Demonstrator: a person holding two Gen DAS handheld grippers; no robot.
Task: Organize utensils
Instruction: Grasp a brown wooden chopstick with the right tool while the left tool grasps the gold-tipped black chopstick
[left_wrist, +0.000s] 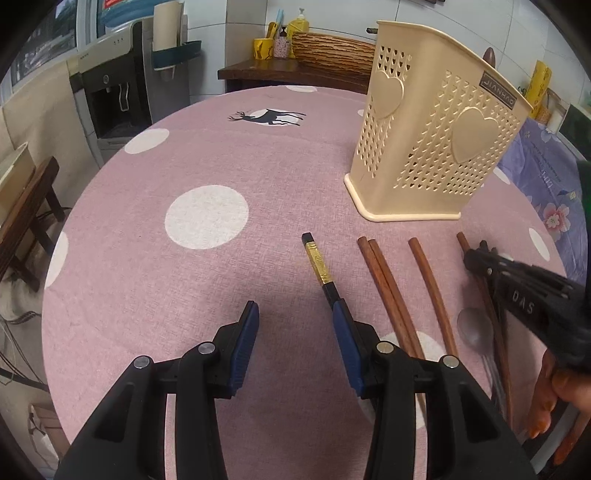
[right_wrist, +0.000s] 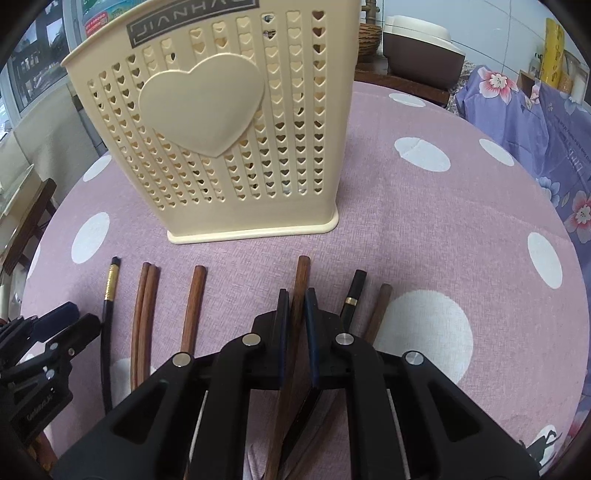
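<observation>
The brown chopstick (right_wrist: 300, 291) lies on the pink spotted tablecloth (right_wrist: 424, 221), just in front of the cream holder (right_wrist: 221, 122), and the right gripper (right_wrist: 296, 306) has its fingers pinched together on it, a little way back from the blunt top end. It looks like light, stiff wood, round and smooth, so I'd expect it to roll or swivel in a narrow pinch; a hold nearer the middle would carry it steadier, though this end grip should leave the thin tip free to drop into the holder. To either side lie more sticks in a rough row: a pair of brown chopsticks (right_wrist: 144, 310) touching each other, a single brown one (right_wrist: 192, 306), and a black chopstick with a gold band (right_wrist: 109, 295) at the far left. That one runs beside the left gripper (left_wrist: 293, 321), whose fingers stand apart with nothing between them, one finger right by the black stick. A spoon (left_wrist: 472, 326) rests among the sticks.
</observation>
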